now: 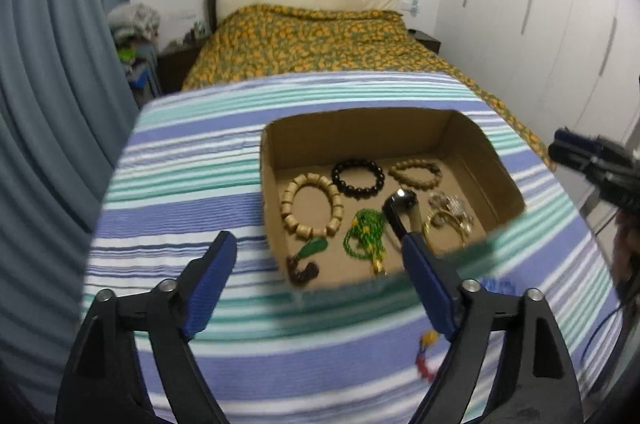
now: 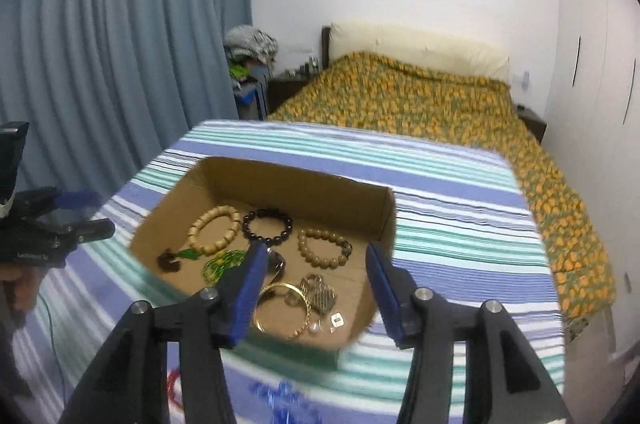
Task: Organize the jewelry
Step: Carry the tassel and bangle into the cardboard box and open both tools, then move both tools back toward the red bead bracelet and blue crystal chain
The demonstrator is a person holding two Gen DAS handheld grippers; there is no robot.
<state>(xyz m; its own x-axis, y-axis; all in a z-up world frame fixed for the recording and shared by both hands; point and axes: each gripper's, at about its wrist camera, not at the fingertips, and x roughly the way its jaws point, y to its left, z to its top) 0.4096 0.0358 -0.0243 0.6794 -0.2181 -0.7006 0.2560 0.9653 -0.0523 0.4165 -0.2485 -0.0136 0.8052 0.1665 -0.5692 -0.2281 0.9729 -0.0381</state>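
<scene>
An open cardboard box (image 1: 360,128) (image 2: 296,180) sits on the striped cloth. It holds a tan wooden bracelet (image 1: 312,206) (image 2: 215,229), a black bead bracelet (image 1: 358,174) (image 2: 267,226), a brown bead bracelet (image 1: 416,174) (image 2: 325,248), a green bead necklace (image 1: 366,238) (image 2: 224,264), a green pendant (image 1: 312,249), a black bangle (image 1: 400,210) and gold jewelry (image 1: 450,218) (image 2: 286,308). My left gripper (image 1: 320,252) is open and empty before the box's near edge. My right gripper (image 2: 316,272) is open and empty above the box's near right part.
A red and yellow trinket (image 1: 426,356) and a blue bead item (image 1: 498,284) (image 2: 280,396) lie on the striped cloth (image 1: 192,160) outside the box. A bed with orange floral cover (image 1: 316,40) is behind. Blue curtains (image 2: 120,24) hang at left.
</scene>
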